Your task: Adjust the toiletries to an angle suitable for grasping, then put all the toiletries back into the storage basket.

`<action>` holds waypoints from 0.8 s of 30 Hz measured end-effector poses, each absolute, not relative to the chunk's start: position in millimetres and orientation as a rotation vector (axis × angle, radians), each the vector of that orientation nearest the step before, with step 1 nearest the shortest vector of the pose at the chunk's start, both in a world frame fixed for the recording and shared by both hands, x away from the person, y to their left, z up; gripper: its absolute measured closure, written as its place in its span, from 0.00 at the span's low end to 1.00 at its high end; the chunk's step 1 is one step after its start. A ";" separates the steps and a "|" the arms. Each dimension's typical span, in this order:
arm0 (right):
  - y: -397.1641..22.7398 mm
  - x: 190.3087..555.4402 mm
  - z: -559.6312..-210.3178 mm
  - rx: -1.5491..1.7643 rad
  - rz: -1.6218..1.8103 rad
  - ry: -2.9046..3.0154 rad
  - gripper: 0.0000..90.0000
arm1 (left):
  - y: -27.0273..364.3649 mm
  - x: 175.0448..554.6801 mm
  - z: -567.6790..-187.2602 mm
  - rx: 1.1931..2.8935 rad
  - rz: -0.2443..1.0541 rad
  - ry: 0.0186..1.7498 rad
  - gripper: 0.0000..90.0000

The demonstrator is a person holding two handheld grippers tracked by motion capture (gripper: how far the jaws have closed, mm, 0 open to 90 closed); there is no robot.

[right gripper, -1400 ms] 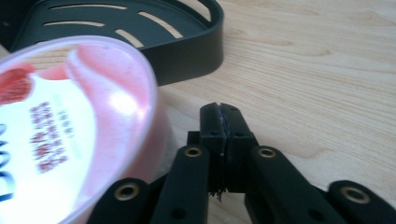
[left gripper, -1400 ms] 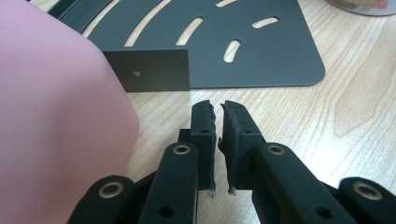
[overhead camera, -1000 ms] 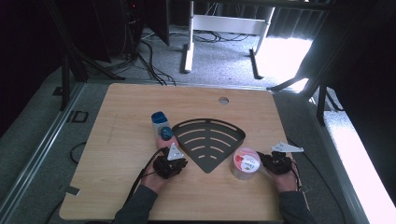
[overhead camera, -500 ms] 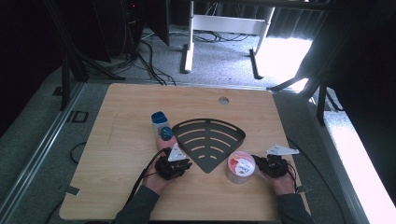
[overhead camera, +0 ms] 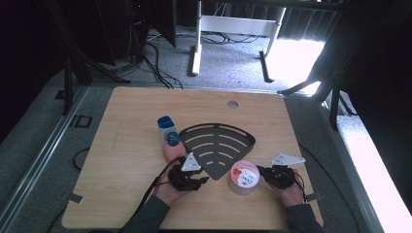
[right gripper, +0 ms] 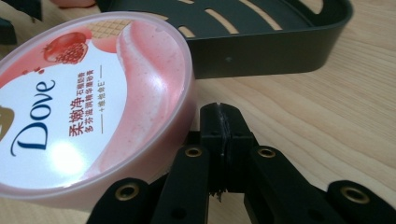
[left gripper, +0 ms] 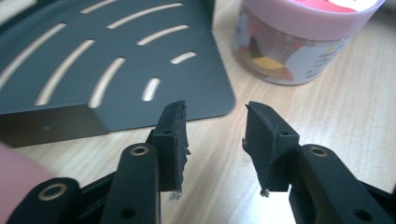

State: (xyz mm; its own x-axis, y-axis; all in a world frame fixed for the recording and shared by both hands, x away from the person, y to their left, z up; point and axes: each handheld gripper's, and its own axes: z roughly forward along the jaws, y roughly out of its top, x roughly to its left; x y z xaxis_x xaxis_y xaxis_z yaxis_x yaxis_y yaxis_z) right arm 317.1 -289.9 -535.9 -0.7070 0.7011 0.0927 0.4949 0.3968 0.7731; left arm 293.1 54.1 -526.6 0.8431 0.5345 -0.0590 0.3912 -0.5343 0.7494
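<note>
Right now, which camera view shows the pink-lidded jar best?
The right gripper view: the jar is close, with its Dove lid label readable, beside the shut right tongs. The left gripper view shows the jar's side below the lid. The high view shows it small, next to the black slotted tray.

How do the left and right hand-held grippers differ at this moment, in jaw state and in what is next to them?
The left hand-held gripper has its jaws apart with bare table between them, having just been opening; the right hand-held gripper has its jaws pressed shut on nothing. The left faces the black slotted tray's corner; the right sits beside the pink-lidded jar. Both are low over the wooden table.
</note>
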 end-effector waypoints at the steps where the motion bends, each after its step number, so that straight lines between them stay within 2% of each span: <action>1: -288.7 316.3 -535.8 1.048 1.203 2.414 0.99 | 52.0 292.2 -527.0 2.204 0.220 0.664 0.63; 13: -276.7 309.6 -535.4 0.990 1.215 2.467 0.99 | 33.8 283.5 -526.4 2.212 0.160 0.612 0.56; 19: -274.0 309.0 -535.4 0.977 1.222 2.482 0.99 | 32.5 282.4 -526.6 2.208 0.171 0.621 0.53; 24: -274.8 309.4 -536.8 0.977 1.211 2.501 0.94 | 30.1 279.9 -528.2 2.214 0.197 0.619 0.48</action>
State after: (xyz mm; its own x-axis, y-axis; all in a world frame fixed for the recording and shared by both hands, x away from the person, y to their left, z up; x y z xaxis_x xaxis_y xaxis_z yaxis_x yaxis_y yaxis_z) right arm 309.4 -274.8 -536.8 -0.7632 0.6376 0.1049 0.4776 0.4474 0.7561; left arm 279.9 30.1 -528.2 0.8674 0.4937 -0.0618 0.3672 -0.5513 0.7491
